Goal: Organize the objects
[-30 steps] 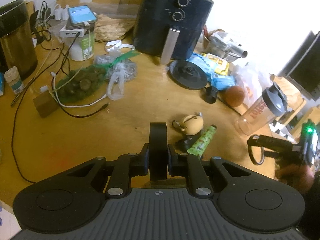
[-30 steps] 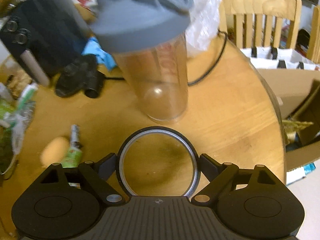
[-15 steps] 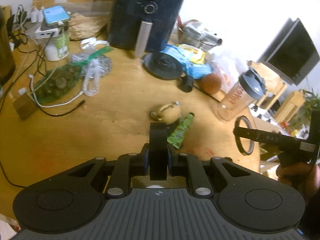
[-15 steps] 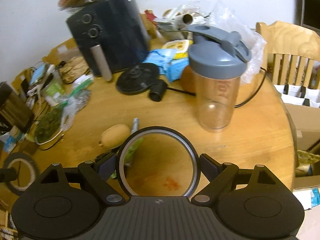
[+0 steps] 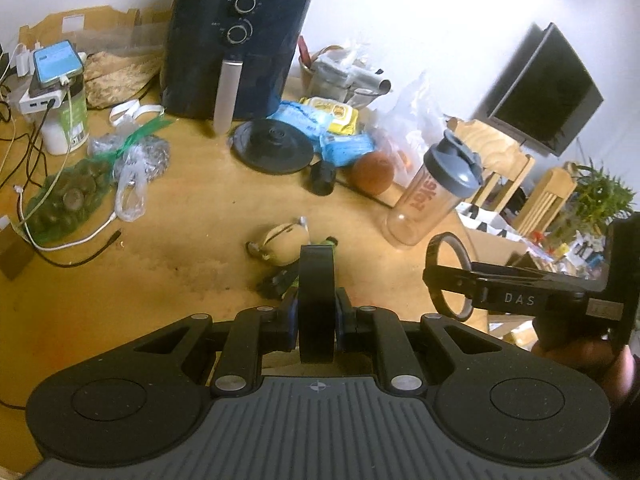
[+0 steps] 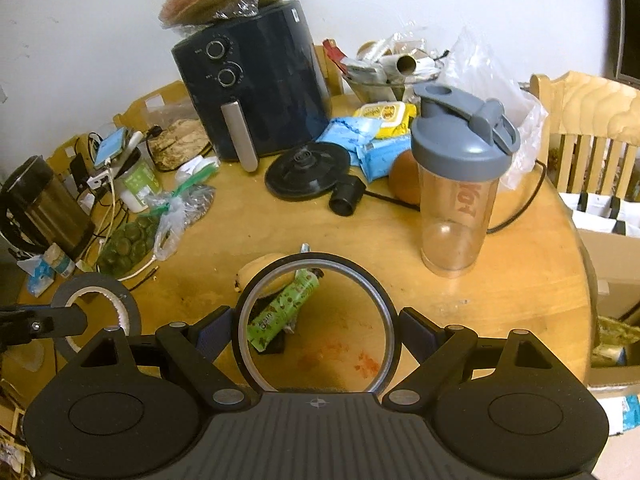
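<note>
I had lifted my right tool [image 6: 316, 322], pinching the thin ring [image 6: 316, 322], away from the shaker [image 6: 460, 184] near the bench's right edge; my left tool [image 5: 316, 306] pinched a tape roll [image 5: 316, 306], both unplaced

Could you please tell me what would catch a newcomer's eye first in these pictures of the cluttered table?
Probably the two rolls of tape held up over the wooden table: the left tool pinches a dark roll edge-on, and the right tool spans a thin black ring across its width. Behind them a dark air fryer stands at the back by the wall, and a clear shaker bottle with a grey lid stands upright on the right.
</note>
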Motion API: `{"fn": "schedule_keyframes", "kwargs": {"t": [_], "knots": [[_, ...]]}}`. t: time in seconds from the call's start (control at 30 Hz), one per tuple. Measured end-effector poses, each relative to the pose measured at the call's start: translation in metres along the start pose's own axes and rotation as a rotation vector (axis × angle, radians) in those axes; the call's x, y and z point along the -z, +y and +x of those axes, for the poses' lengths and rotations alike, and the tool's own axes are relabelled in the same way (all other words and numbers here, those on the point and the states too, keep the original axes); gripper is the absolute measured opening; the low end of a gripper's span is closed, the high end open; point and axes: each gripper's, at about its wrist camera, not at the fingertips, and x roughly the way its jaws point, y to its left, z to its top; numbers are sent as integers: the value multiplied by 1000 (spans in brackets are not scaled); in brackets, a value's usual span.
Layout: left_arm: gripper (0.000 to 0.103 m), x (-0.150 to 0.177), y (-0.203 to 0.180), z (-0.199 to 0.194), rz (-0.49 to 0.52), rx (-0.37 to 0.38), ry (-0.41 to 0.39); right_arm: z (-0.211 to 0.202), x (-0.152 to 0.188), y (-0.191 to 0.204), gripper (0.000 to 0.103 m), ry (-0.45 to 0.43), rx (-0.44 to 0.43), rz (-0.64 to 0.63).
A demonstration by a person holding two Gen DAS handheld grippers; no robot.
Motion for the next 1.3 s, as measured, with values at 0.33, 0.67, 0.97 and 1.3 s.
{"fn": "schedule_keyframes", "kwargs": {"t": [0.33, 0.67, 0.97, 1.3], "knots": [[17, 12, -13, -3, -43, -43, 11, -13, 3, 2, 89, -21, -45, -108], [17, 41, -23, 3, -80, -68, 74, -24, 27, -2, 89, 3, -77, -168], [18, 54, -27, 10, -83, -73, 113, -30, 41, -3, 89, 20, -82, -193], [27, 60, -33, -3, -50, -50, 37, -30, 54, 7, 89, 58, -107, -240]]}}
